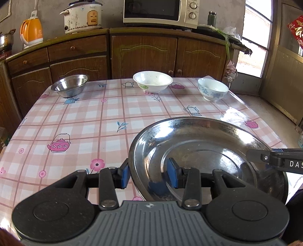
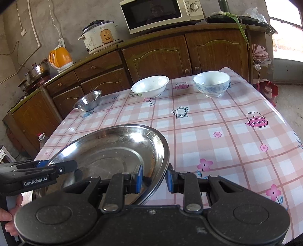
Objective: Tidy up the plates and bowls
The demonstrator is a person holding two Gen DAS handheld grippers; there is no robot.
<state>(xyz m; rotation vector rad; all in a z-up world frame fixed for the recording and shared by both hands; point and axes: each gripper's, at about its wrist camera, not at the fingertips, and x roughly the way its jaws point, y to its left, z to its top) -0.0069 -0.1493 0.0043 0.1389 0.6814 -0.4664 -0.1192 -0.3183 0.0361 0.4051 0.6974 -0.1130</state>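
Note:
A large steel plate (image 1: 204,151) sits near the front of the table; it also shows in the right wrist view (image 2: 113,149). My left gripper (image 1: 149,175) straddles its left rim, one blue pad inside and one outside, with a gap between pads and rim. My right gripper (image 2: 154,179) straddles its right rim the same way. At the table's far edge stand a small steel bowl (image 1: 70,85), a white bowl (image 1: 152,81) and a blue-patterned bowl (image 1: 213,89).
The table (image 1: 85,117) has a pink checked cloth. Behind it stand brown cabinets (image 1: 144,54) carrying a microwave (image 1: 161,12), a rice cooker (image 1: 81,17) and an orange kettle (image 1: 31,31). A window is at the right.

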